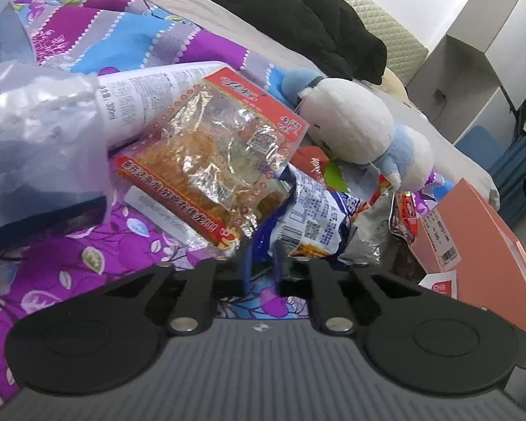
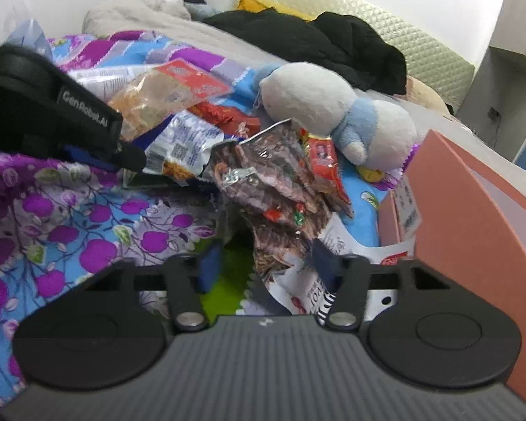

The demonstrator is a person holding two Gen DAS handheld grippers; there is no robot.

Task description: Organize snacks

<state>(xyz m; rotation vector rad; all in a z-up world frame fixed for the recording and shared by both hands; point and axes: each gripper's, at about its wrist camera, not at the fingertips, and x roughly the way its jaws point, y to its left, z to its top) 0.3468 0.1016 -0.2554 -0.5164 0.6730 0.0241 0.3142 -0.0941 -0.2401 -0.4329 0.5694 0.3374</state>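
A pile of snack packets lies on a purple and blue floral sheet. In the left wrist view a red-edged clear packet [image 1: 210,161] leans on a white bottle [image 1: 147,94], with a blue and white packet [image 1: 315,221] beside it. My left gripper [image 1: 263,259] has its fingers close together at the blue and white packet's lower edge; a grip is unclear. In the right wrist view my right gripper [image 2: 266,263] is open around the lower end of a brown clear packet [image 2: 273,182]. The left gripper's body [image 2: 52,112] shows at the left there.
A white and blue plush toy [image 1: 361,129] lies behind the pile, also in the right wrist view [image 2: 333,108]. A pink open box [image 1: 473,245] stands at the right [image 2: 473,210]. Black clothes [image 2: 315,42] lie on the bed behind. A plastic bag [image 1: 35,133] is at the left.
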